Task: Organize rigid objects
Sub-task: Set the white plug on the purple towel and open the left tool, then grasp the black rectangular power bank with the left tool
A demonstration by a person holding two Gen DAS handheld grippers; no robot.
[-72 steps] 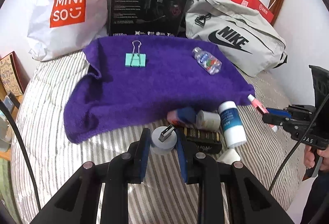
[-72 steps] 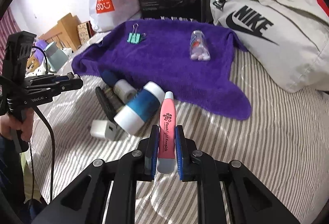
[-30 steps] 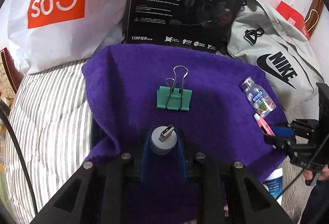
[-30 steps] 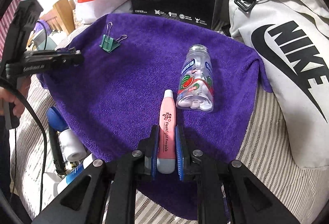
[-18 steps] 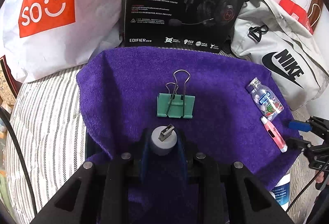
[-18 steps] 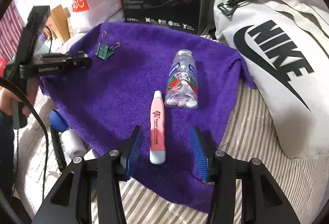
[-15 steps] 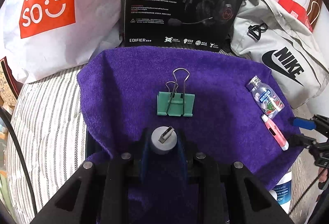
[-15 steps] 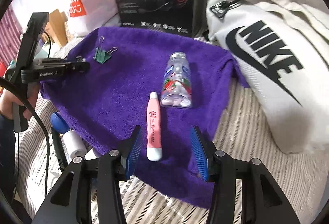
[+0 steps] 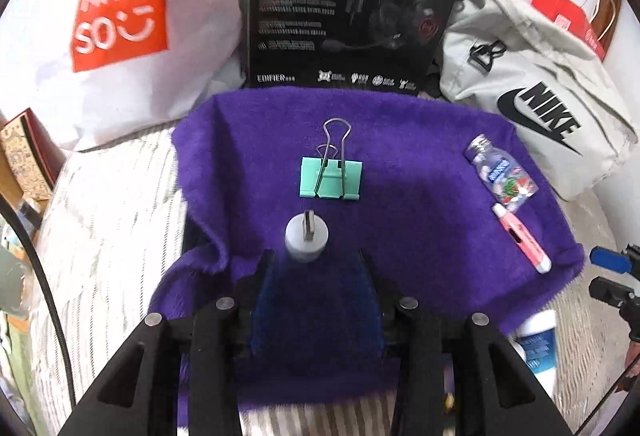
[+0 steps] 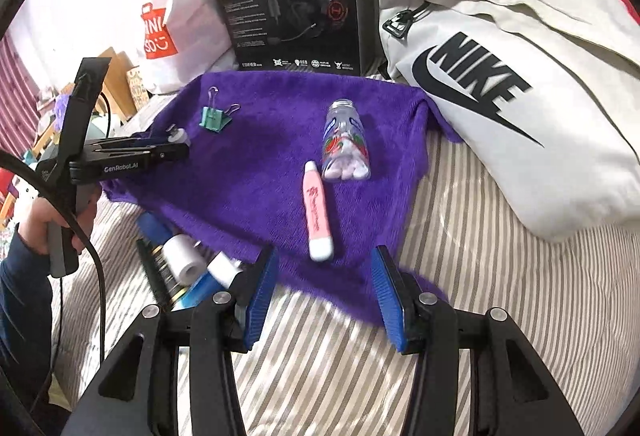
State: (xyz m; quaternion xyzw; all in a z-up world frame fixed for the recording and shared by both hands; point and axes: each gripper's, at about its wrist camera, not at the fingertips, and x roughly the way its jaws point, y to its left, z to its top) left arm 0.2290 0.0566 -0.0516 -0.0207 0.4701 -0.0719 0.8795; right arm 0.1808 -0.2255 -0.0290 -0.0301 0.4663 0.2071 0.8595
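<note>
A purple towel (image 9: pixel 420 236) holds a green binder clip (image 9: pixel 331 178), a clear candy bottle (image 9: pixel 502 174) and a pink tube (image 9: pixel 522 238). A grey USB adapter (image 9: pixel 307 238) stands on the towel just ahead of my left gripper (image 9: pixel 316 268). The left jaws are opening and their pads stand clear of the adapter. In the right wrist view my right gripper (image 10: pixel 326 268) is open at the towel's near edge. The pink tube (image 10: pixel 318 216) lies free in front of it, beside the candy bottle (image 10: pixel 345 146). The left gripper (image 10: pixel 182 150) is also seen there, at the adapter (image 10: pixel 178 136).
A heap lies off the towel on the striped bed: a white roll (image 10: pixel 184 260), a blue-and-white bottle (image 10: pixel 200 292) and a black flat item (image 10: pixel 154 272). Behind the towel stand a black headset box (image 9: pixel 352 4), a white shopping bag (image 9: pixel 120 16) and a grey sports bag (image 10: pixel 520 96).
The left gripper, shut on the grey adapter before, has spread its jaws, and the adapter now stands on the towel. The right gripper, open since half a second ago, has drawn back from the pink tube.
</note>
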